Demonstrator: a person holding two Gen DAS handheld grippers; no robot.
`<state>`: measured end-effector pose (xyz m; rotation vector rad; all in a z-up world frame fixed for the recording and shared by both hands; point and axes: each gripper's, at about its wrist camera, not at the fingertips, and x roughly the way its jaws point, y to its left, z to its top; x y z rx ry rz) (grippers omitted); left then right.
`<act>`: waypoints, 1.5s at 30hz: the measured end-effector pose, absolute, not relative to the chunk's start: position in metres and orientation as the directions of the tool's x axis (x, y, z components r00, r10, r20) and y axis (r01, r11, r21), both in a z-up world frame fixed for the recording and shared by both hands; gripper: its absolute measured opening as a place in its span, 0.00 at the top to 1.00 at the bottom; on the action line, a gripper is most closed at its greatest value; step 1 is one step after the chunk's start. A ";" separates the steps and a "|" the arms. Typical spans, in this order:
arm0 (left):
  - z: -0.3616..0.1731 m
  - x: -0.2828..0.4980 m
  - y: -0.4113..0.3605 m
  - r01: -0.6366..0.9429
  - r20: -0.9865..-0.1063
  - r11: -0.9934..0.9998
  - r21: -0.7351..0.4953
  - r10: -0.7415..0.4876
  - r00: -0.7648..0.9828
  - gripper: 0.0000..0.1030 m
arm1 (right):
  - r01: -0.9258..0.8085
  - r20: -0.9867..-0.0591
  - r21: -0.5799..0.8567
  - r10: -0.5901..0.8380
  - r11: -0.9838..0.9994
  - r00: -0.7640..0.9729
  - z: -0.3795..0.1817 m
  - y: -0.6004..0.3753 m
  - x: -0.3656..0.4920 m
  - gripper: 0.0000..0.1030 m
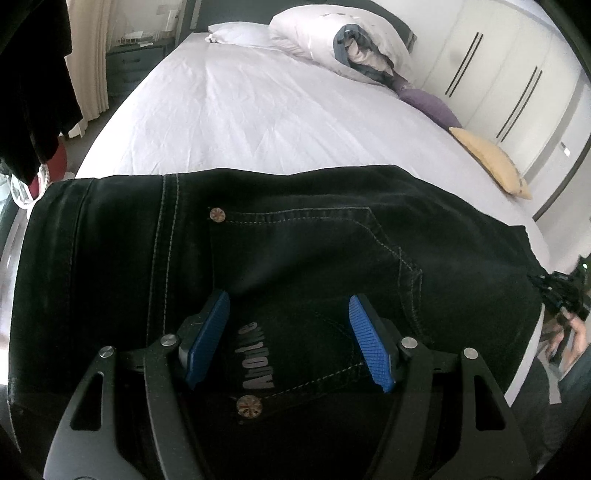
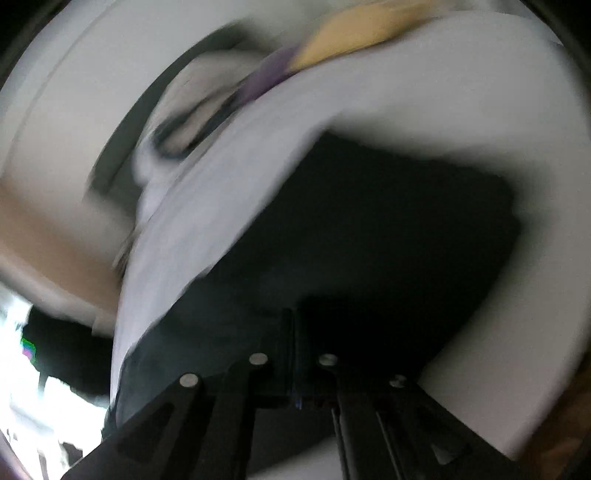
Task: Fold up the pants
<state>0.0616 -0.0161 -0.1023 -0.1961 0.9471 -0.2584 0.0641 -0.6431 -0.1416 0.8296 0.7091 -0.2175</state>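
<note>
Two grippers are seen over the black pants (image 1: 280,258), which are laid folded on the white bed (image 1: 258,110). The left gripper (image 1: 290,341) is kept spread above the pocket, probably for pressing flat. The right gripper (image 2: 295,369) appears closed, empty or not cannot be told.

A home bedroom. A wide bed (image 1: 258,110) with a white sheet fills the middle. At its far end lie a pillow (image 1: 240,34) and a rolled duvet (image 1: 332,40); a purple cushion (image 1: 432,105) and a yellow cushion (image 1: 491,158) sit along its right edge. White wardrobe doors (image 1: 517,74) with long dark handles line the right wall. Far left hang cream curtains (image 1: 88,55) beside a dark nightstand (image 1: 133,62), with dark clothes (image 1: 33,85) hanging at near left.
</note>
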 end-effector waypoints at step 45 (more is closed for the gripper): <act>-0.100 0.062 -0.017 0.086 -0.793 0.970 -0.225 -0.234 0.563 0.34 | 0.369 -0.407 0.890 0.104 0.268 0.907 -0.165 -0.694 0.002 0.51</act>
